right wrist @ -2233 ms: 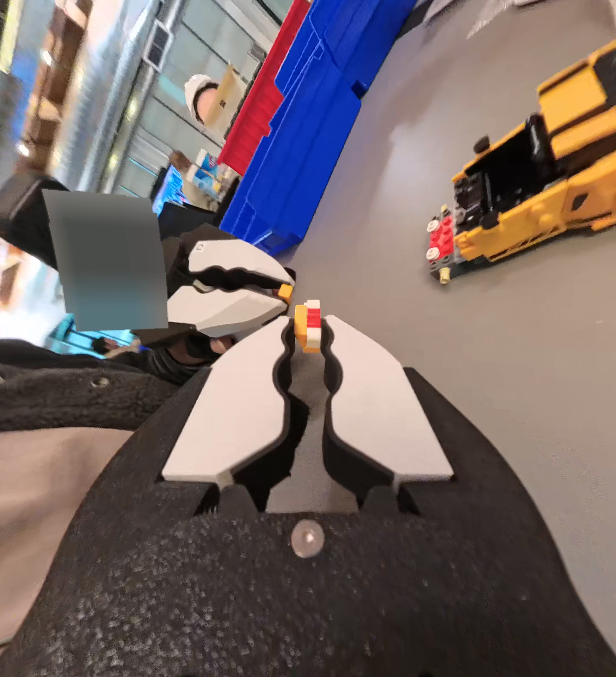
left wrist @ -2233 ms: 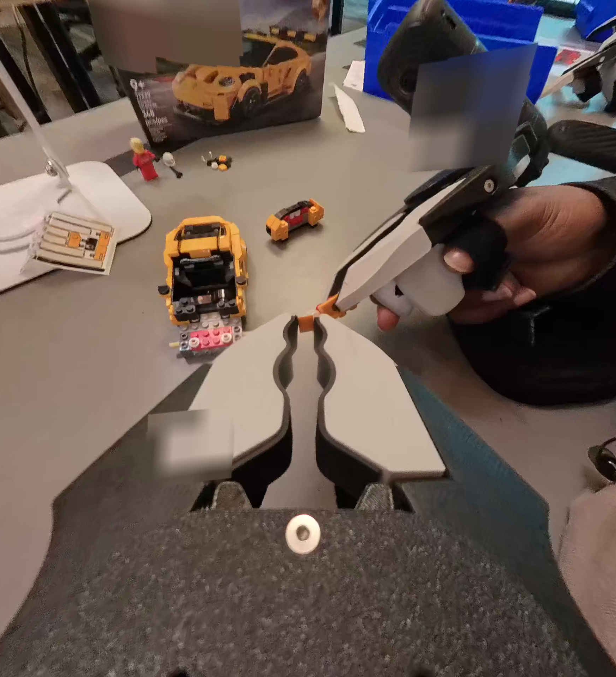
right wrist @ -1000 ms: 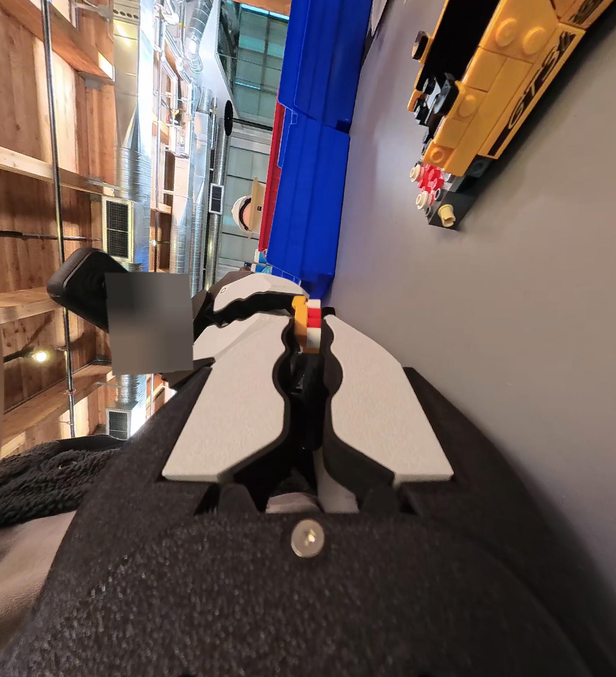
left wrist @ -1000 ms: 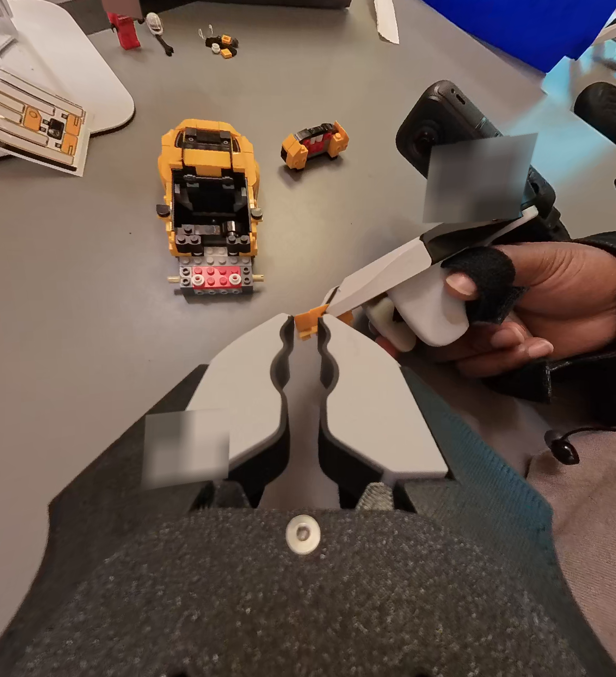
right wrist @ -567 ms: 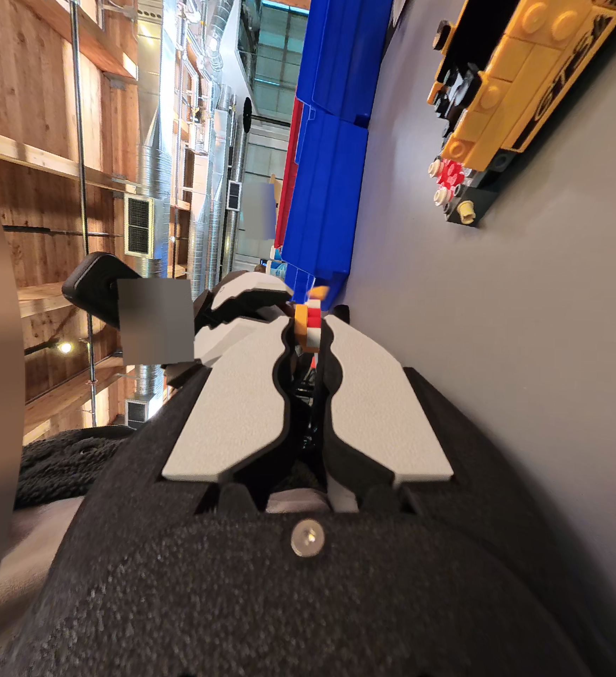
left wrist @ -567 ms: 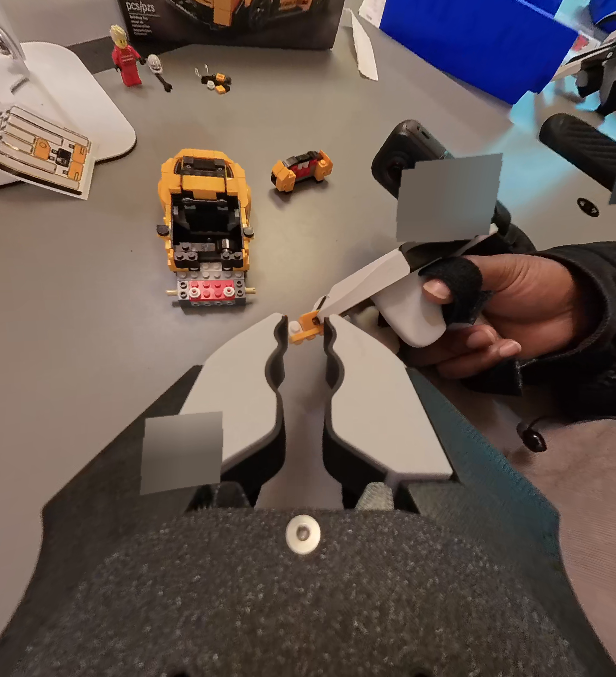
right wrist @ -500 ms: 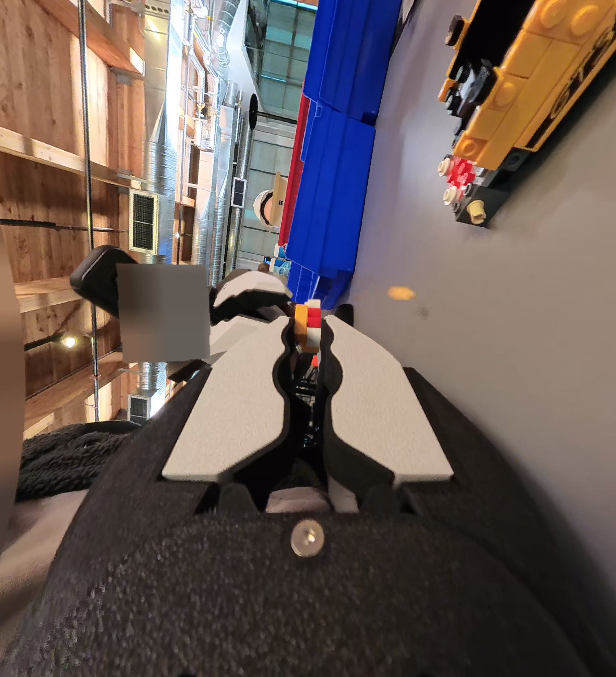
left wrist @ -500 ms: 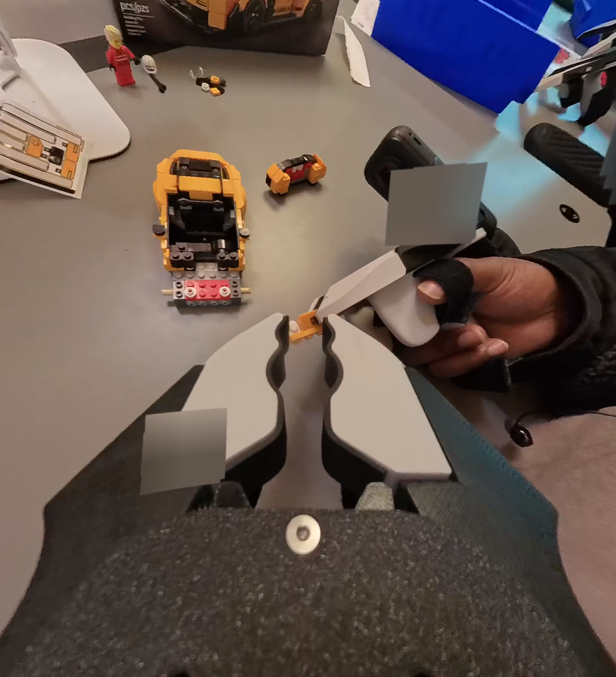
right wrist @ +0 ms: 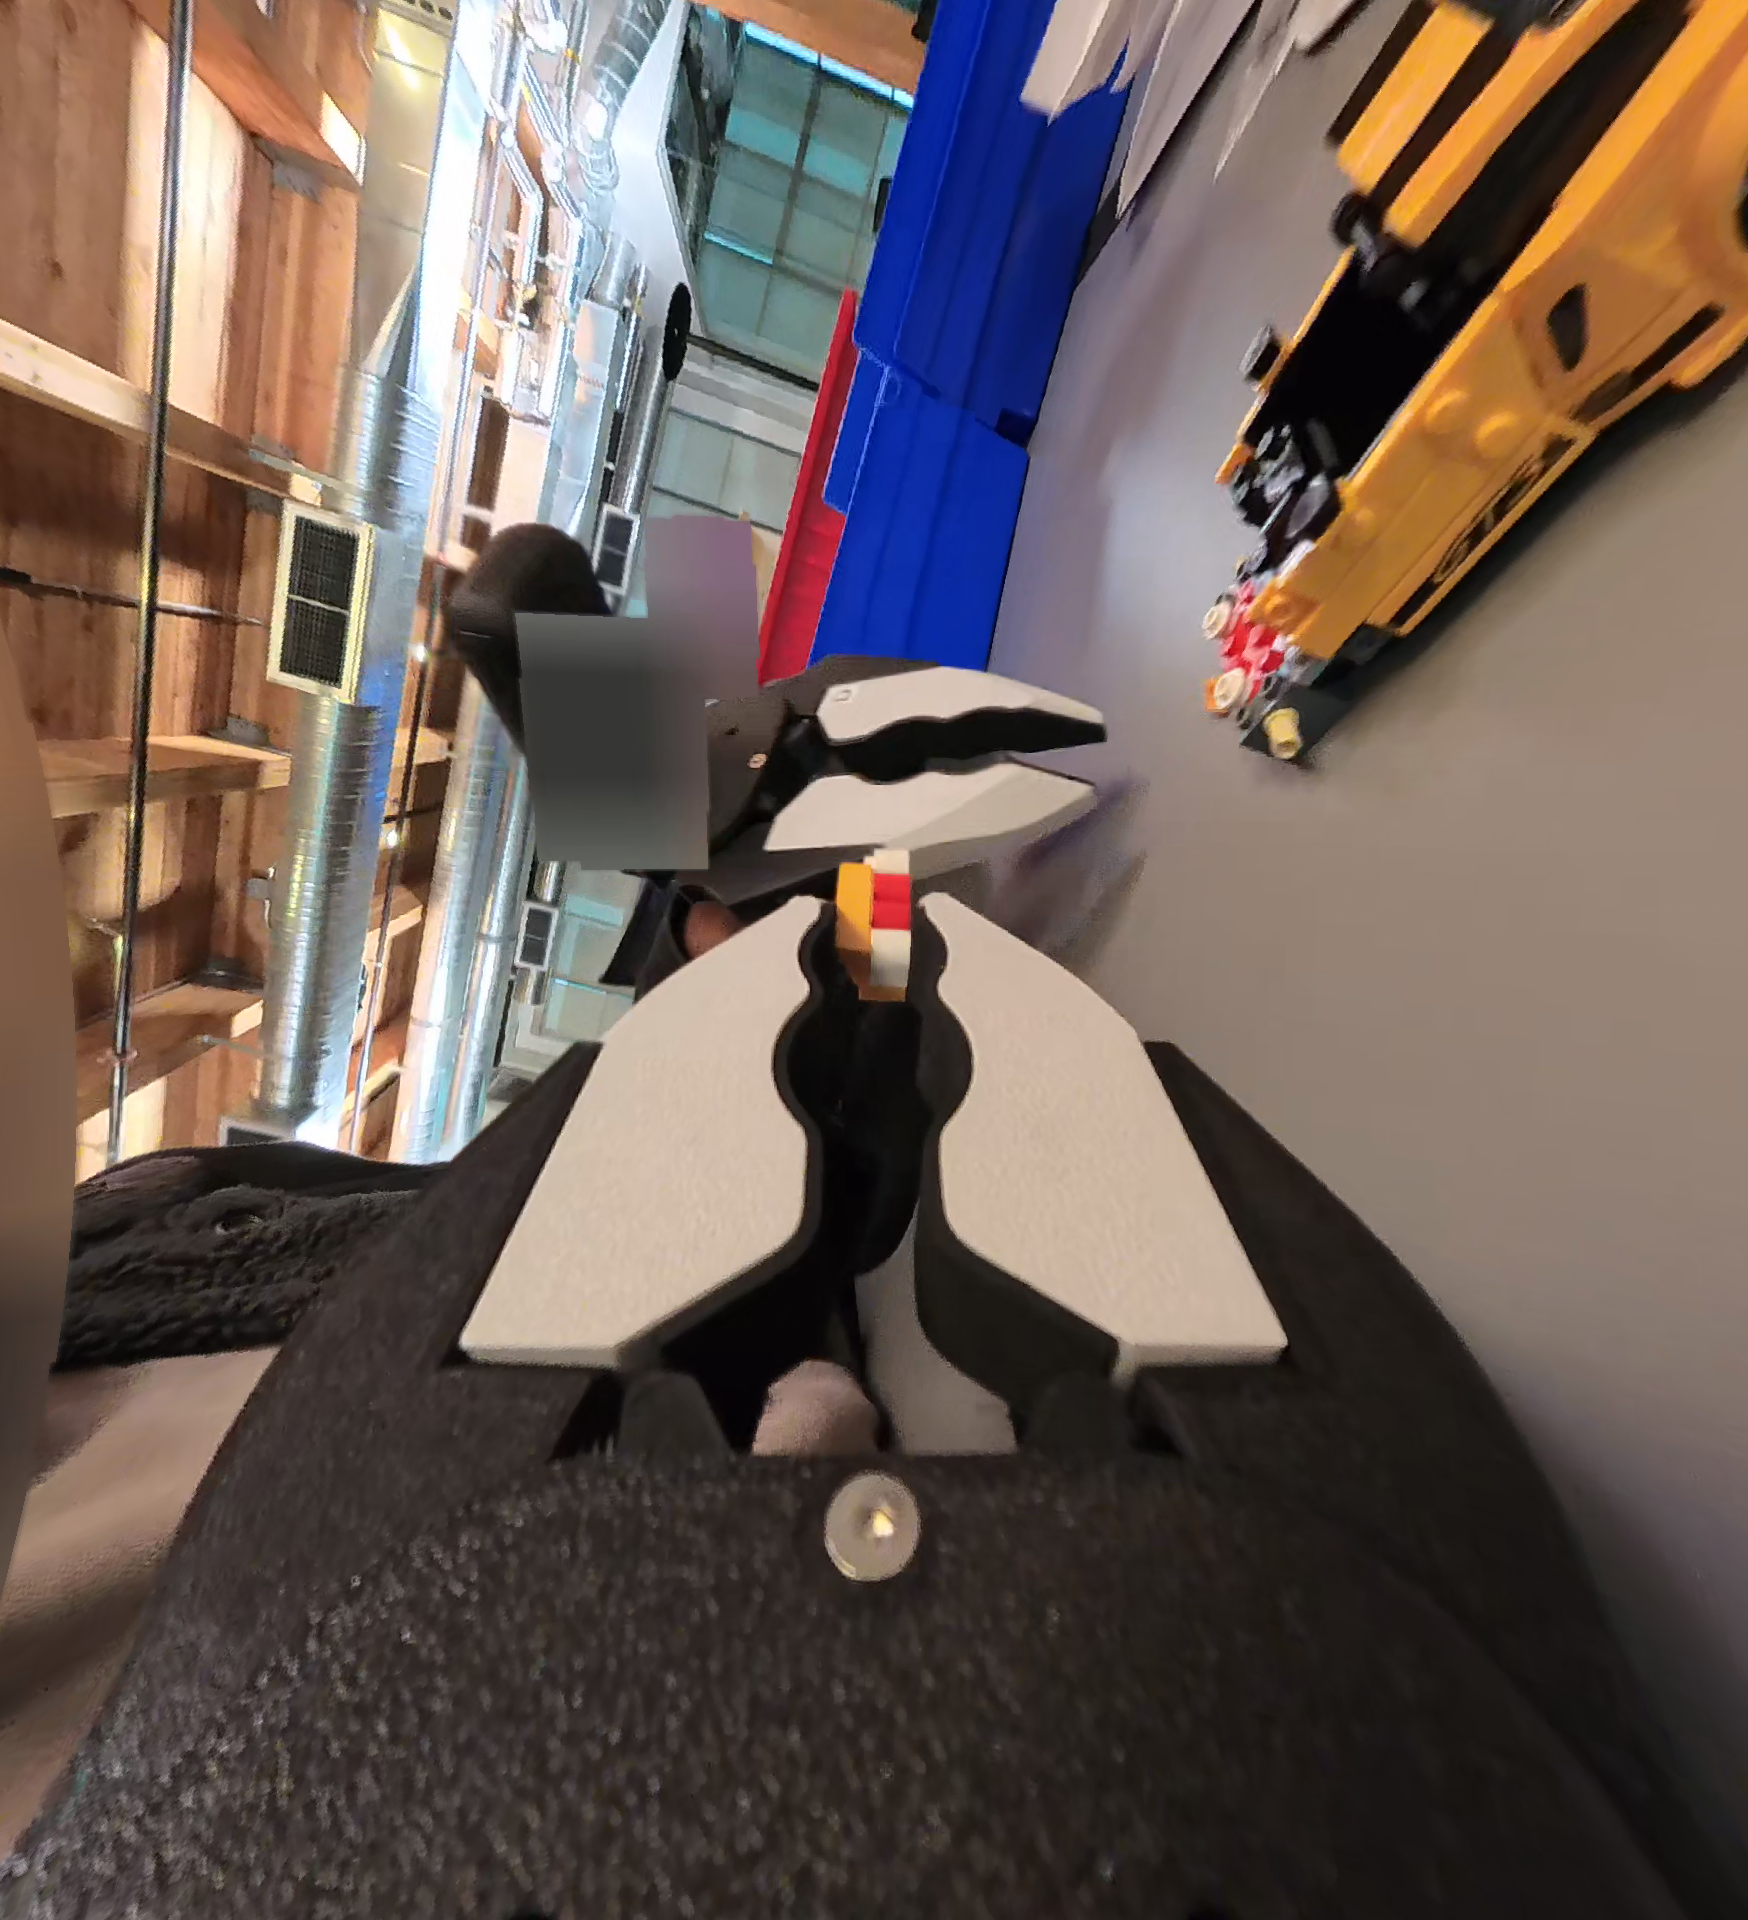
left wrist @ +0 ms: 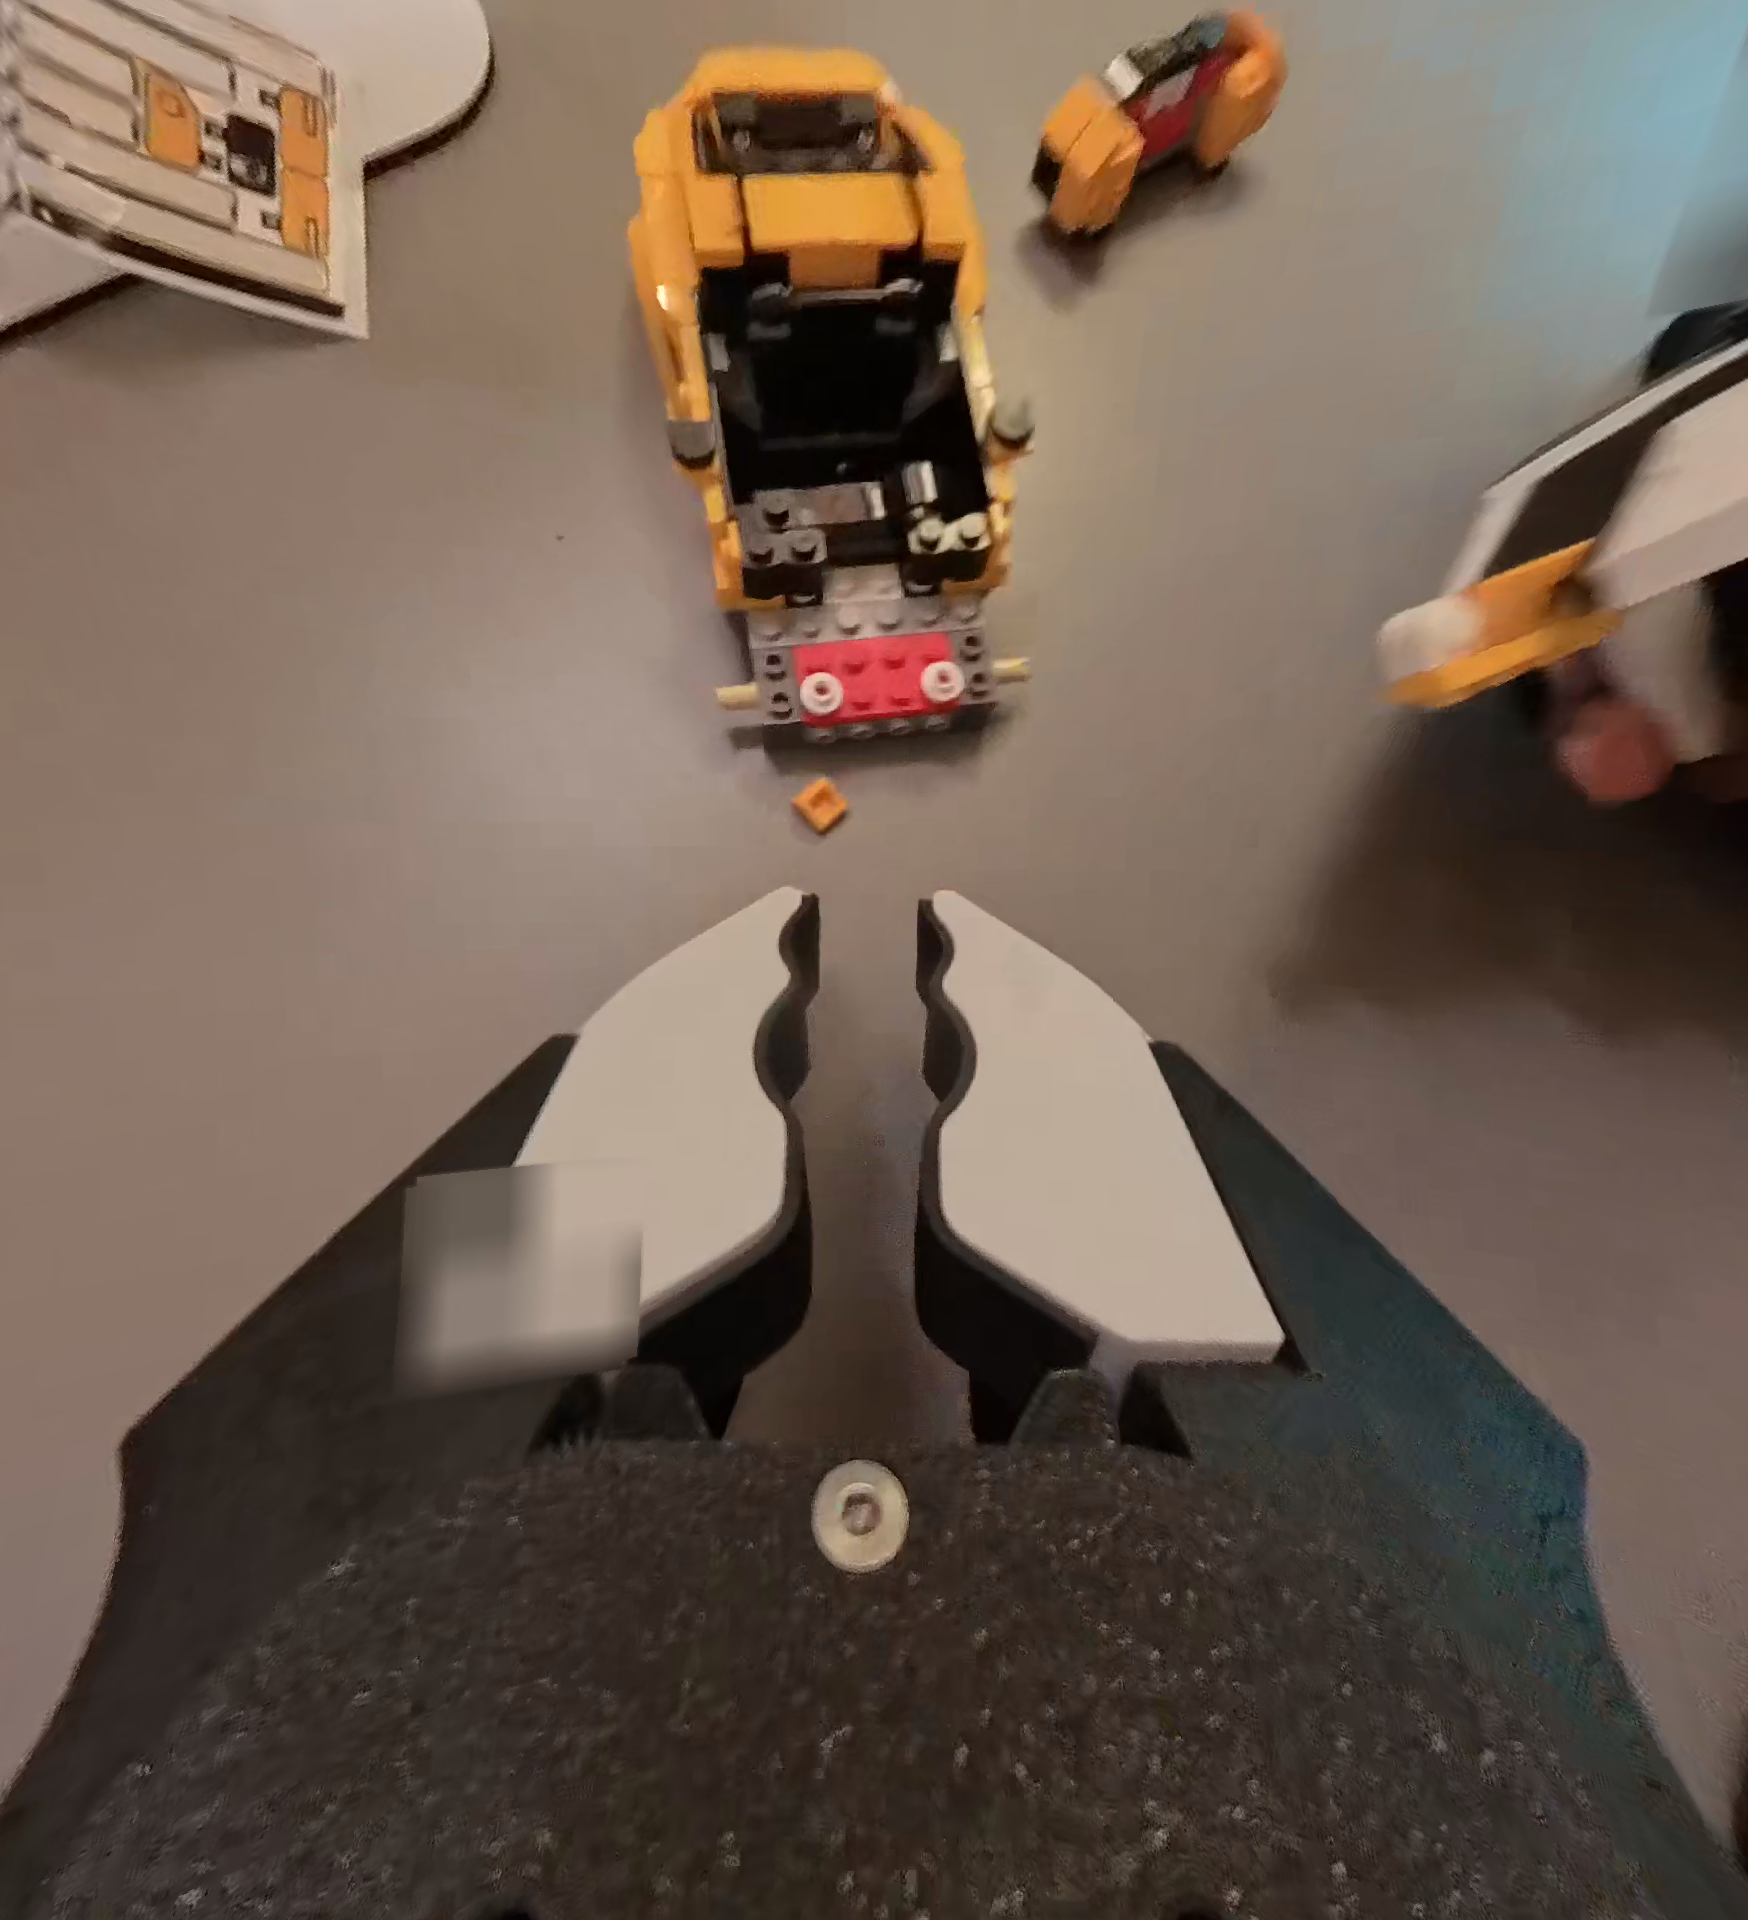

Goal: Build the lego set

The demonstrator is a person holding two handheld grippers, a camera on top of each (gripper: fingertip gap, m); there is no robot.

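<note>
The car (left wrist: 818, 343) sits half-built on the bench (left wrist: 226, 727), roof and rear missing. A tile (left wrist: 819, 804) lies loose below it. Left hand-held gripper (left wrist: 865, 914) gapes empty; right hand-held gripper (right wrist: 875, 925) clamps a sub-assembly (right wrist: 875, 920).

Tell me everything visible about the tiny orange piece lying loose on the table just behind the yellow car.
The tiny orange piece is a small square plastic Lego piece, with what looks like a recessed face turned up. It lies flat and alone on the grey table, turned corner-on to the camera, just short of the yellow car and its red and grey rear plate. Nothing touches it. The open left gripper points at it but is clear of it.
</note>
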